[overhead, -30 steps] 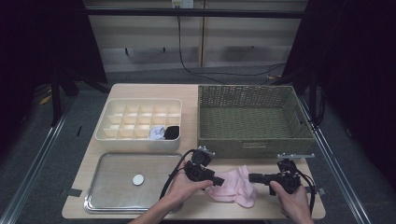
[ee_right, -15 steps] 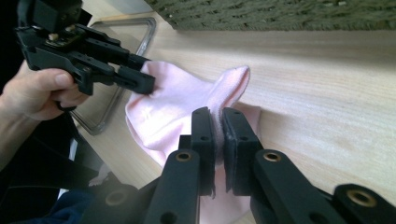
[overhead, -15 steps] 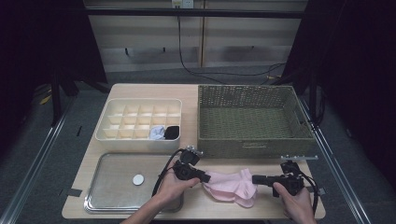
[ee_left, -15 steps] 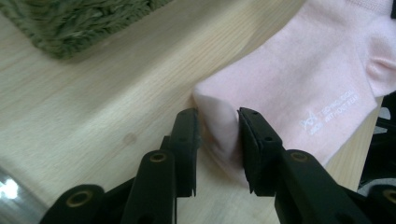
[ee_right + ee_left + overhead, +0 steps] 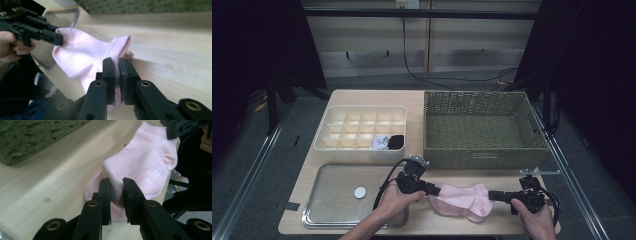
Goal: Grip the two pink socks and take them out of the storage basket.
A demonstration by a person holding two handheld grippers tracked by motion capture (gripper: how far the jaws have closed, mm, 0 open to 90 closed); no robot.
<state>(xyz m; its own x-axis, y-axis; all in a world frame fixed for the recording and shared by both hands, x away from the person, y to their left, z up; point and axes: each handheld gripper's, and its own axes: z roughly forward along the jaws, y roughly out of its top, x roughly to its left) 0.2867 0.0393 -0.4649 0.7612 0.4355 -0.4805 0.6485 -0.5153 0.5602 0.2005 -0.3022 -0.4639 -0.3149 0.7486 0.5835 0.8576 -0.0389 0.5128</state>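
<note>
Gripping opposite ends, both grippers clamp the pink sock stretched between them at the table's near edge, in front of the basket. The left gripper pinches its left end beside the tray; the right gripper pinches the other end.

Bare surface runs along the front edge, with the wicker basket walling it off behind. To the left, the metal tray and divided organiser fill that side; a clear strip separates organiser and basket.
</note>
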